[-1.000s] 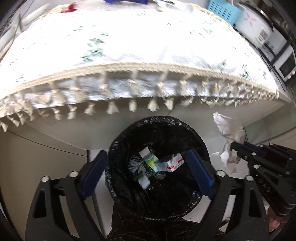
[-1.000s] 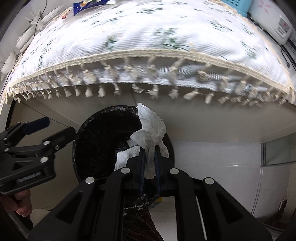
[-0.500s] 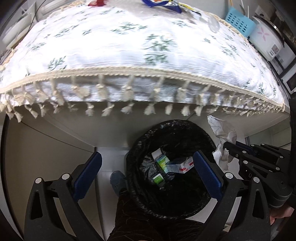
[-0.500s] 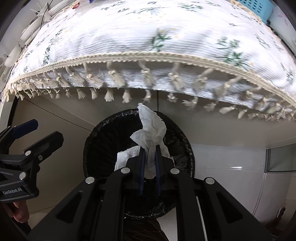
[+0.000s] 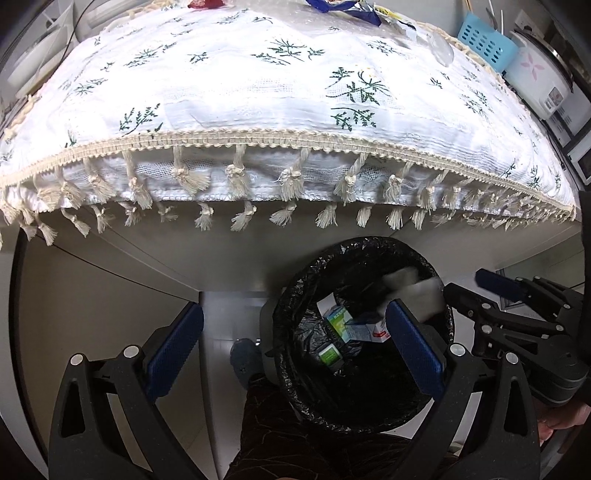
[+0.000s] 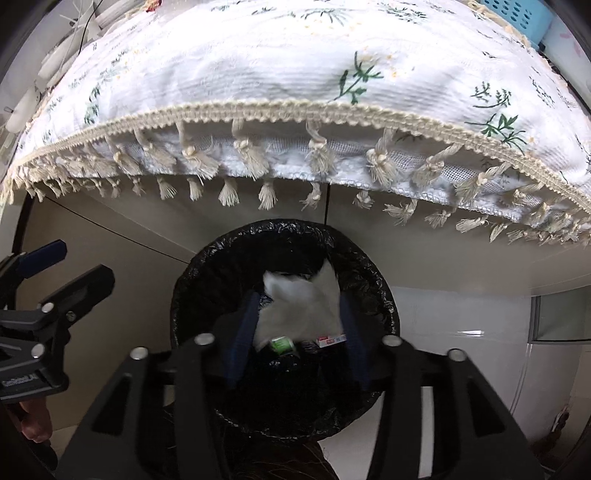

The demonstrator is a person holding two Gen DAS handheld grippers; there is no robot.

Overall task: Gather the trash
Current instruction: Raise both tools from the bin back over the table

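Observation:
A black bag-lined bin (image 6: 192, 280) stands on the floor under the table edge. My right gripper (image 6: 297, 306) hangs over its mouth, jaws opening. A crumpled white tissue (image 6: 299, 306) shows blurred between the fingers, free of the pads, inside the bin's mouth. In the left wrist view the tissue (image 5: 410, 284) is a blur at the bin's (image 5: 295, 280) far right rim, beside the right gripper (image 5: 467, 282). Small cartons lie in the bin: a green one (image 5: 338, 321) and a red-and-white one (image 5: 373, 328). My left gripper (image 5: 293, 321) is open and empty, left of the bin.
A table with a white floral cloth and tassel fringe (image 5: 288, 147) overhangs the bin. On its far side lie a blue wrapper (image 5: 343, 7) and a red item (image 5: 205, 3). A blue basket (image 5: 484, 46) and a rice cooker (image 5: 543, 77) stand at the right.
My right gripper has opened and let go of the tissue, which now drops blurred into the bin. The left gripper has shifted left, off the bin's middle.

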